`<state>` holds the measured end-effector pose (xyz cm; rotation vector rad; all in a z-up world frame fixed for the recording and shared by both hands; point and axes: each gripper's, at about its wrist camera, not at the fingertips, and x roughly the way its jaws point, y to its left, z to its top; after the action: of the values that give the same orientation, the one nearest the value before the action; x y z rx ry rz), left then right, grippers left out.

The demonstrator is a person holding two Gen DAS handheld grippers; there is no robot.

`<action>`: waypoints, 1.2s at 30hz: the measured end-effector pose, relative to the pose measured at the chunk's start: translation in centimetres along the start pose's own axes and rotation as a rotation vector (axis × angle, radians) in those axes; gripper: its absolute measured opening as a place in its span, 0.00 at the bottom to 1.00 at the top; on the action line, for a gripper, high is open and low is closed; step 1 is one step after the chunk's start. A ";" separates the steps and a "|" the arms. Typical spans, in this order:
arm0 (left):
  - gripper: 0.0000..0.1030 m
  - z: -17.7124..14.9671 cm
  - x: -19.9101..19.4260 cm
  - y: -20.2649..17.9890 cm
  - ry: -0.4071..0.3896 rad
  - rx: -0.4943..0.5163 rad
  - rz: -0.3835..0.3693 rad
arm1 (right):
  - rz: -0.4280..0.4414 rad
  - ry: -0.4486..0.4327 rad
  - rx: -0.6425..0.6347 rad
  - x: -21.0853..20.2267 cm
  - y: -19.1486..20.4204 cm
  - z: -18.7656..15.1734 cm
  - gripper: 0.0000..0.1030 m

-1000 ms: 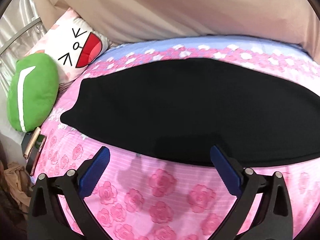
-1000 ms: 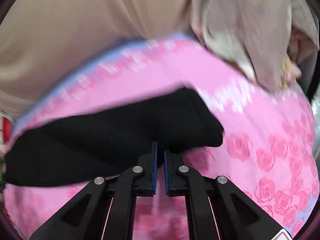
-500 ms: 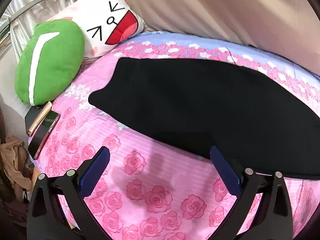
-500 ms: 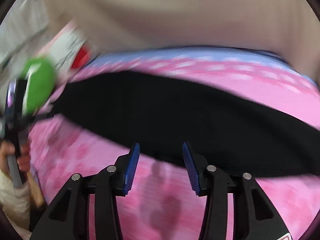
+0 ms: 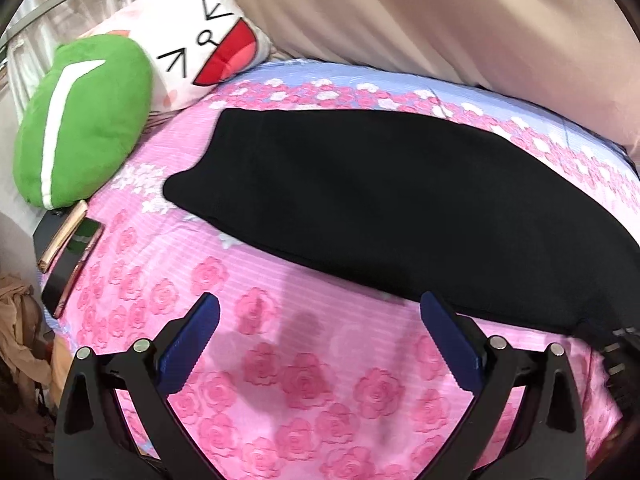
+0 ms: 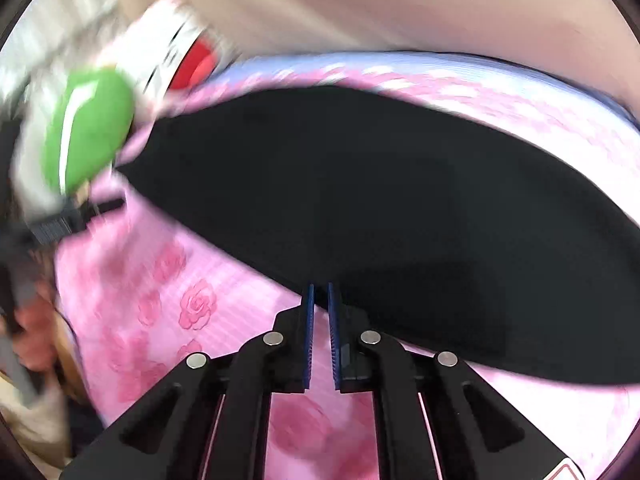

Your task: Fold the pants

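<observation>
Black pants [image 5: 392, 216] lie flat and folded lengthwise across the pink rose sheet [image 5: 280, 380], left gripper [image 5: 320, 344] spread wide and empty just short of the near edge, right gripper [image 6: 320, 320] just been closing, pads nearly together at that edge, nothing visibly pinched.

Black pants [image 5: 392, 204] lie flat, folded lengthwise, across the bed.
</observation>
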<state>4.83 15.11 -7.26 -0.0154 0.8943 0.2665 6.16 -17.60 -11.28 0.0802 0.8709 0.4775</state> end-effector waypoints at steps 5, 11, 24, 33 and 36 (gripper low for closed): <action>0.96 -0.3 -0.4 -3.1 -0.005 0.072 -0.026 | -0.395 -0.235 0.237 -12.7 -14.2 -2.8 0.56; 0.96 -0.5 -0.5 -8.2 0.014 0.126 -0.068 | -0.612 -0.146 0.410 -17.8 -31.8 -5.0 0.56; 0.96 -0.1 -1.1 -15.4 0.002 0.240 -0.042 | -0.587 -0.069 0.403 -14.3 -37.1 -3.8 0.26; 0.96 -0.1 -0.5 -15.7 -0.058 0.250 0.028 | -0.625 -0.170 0.499 -17.5 -31.2 -8.5 0.61; 0.96 0.2 -0.7 -15.1 -0.111 0.220 0.071 | -0.624 -0.219 0.502 -17.4 -27.7 -8.9 0.61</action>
<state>8.15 0.37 -8.06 0.2332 0.8109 0.2314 0.24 -50.94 -11.72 0.3036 0.7349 -0.3360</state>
